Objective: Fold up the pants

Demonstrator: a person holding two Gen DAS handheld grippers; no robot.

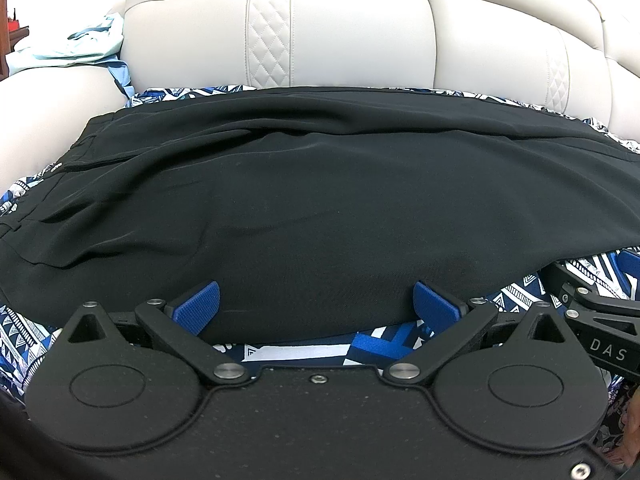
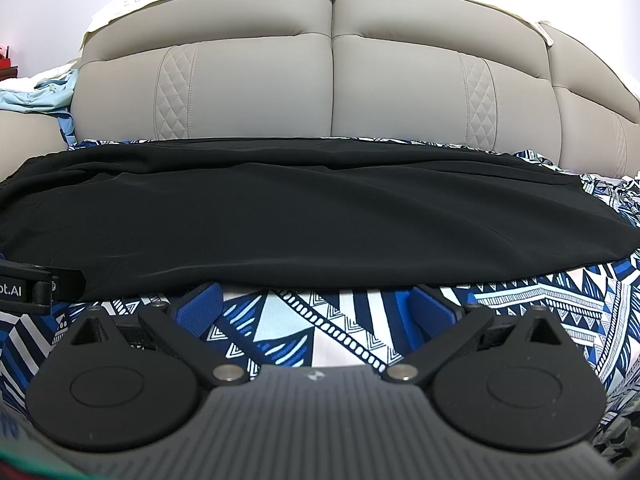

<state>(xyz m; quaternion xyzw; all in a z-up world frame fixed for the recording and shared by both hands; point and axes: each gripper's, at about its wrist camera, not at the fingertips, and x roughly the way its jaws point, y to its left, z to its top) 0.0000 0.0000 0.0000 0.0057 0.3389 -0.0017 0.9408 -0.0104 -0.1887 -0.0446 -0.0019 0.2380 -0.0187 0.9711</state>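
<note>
Black pants (image 1: 304, 208) lie spread sideways on a blue and white patterned cloth (image 1: 304, 350) over a sofa seat, waistband at the left. They also fill the middle of the right wrist view (image 2: 312, 216). My left gripper (image 1: 316, 304) is open, its blue pads at either side of the pants' near edge, which lies between them. My right gripper (image 2: 316, 304) is open and empty, just short of the pants' near edge, over the patterned cloth (image 2: 320, 320). The right gripper's body shows at the right of the left wrist view (image 1: 600, 320).
A beige leather sofa back (image 2: 332, 88) rises behind the pants. Light blue clothes (image 1: 76, 48) are piled on the armrest at the far left. The left gripper's body shows at the left edge of the right wrist view (image 2: 28, 288).
</note>
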